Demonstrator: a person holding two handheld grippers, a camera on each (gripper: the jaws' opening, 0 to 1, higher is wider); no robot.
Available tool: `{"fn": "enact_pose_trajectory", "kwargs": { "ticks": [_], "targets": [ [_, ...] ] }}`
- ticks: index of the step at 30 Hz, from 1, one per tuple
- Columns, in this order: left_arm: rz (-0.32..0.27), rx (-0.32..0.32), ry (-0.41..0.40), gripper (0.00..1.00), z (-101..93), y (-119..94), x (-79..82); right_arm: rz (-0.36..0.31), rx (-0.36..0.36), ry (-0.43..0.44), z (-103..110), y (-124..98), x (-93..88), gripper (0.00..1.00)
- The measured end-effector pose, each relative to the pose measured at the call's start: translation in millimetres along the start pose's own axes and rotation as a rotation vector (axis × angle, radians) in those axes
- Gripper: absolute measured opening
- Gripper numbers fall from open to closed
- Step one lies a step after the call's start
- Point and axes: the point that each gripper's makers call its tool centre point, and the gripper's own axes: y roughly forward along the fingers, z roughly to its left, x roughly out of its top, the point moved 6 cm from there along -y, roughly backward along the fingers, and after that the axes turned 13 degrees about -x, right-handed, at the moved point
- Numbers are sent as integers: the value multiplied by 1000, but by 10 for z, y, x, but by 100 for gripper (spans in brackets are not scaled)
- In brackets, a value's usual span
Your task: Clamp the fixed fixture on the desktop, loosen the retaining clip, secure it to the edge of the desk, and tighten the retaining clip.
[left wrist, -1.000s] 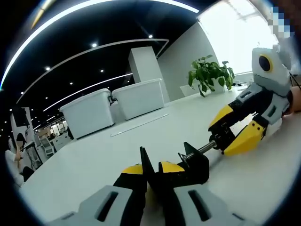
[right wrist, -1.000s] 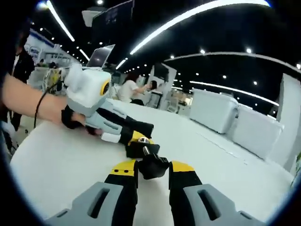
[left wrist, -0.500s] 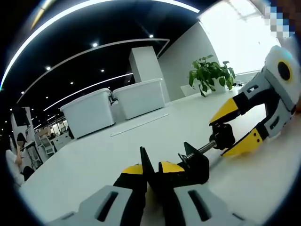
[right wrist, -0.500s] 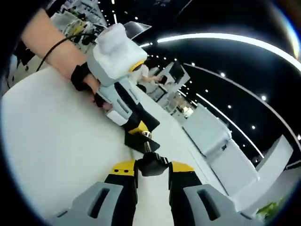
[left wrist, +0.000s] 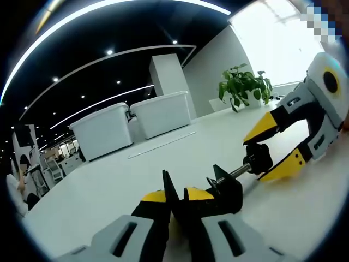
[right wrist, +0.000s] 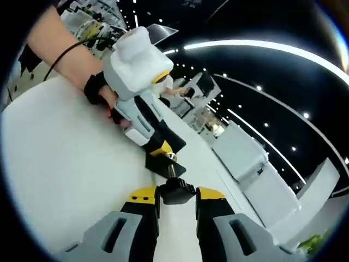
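Note:
A black clamp fixture [left wrist: 224, 190] lies on the white desktop [left wrist: 109, 180]. My left gripper [left wrist: 175, 197] is shut on its thin upright plate. A metal screw runs from the clamp body to a black knob [left wrist: 257, 158]. In the left gripper view my right gripper [left wrist: 260, 157] comes in from the right, its yellow-tipped jaws above and below that knob. In the right gripper view the knob [right wrist: 175, 190] sits tight between my right gripper [right wrist: 176, 195] jaws. Beyond it lies the clamp body [right wrist: 162, 162], held by the left gripper [right wrist: 159, 146] in a person's hand [right wrist: 101, 90].
Two white lidded bins [left wrist: 131, 123] stand at the back of the desk, with a potted plant [left wrist: 242, 87] to their right. The desk's edge curves round at the left. People and desks show far off in the room.
The right gripper has rolled around the knob since a second ago, tilting its whole view. Over the last half second almost nothing has shifted. The left gripper and clamp body stay put.

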Motion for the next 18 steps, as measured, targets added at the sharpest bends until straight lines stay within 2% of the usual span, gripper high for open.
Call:
{"fn": "enact_pose_trajectory", "kwargs": {
  "ticks": [4, 7, 9, 12, 14, 16, 18],
  "targets": [
    [1, 3, 0, 10, 13, -12, -1, 2, 5, 64, -72, -61, 14, 25],
    [0, 2, 1, 10, 12, -7, 3, -5, 4, 151, -103, -132, 30, 25],
    [0, 2, 1, 10, 19, -2, -2, -4, 28, 270, -97, -142, 28, 24],
    [0, 1, 1, 10, 15, -3, -2, 6, 64, 553, -158, -123, 20, 22],
    [0, 1, 2, 10, 12, -2, -2, 5, 67, 687, -195, -134, 1, 20],
    [0, 1, 2, 10, 7, 0, -1, 6, 58, 791, -252, -144, -27, 16],
    [0, 1, 2, 10, 4, 1, 1, 34, 49, 843, -276, -146, -89, 10]
  ]
}}
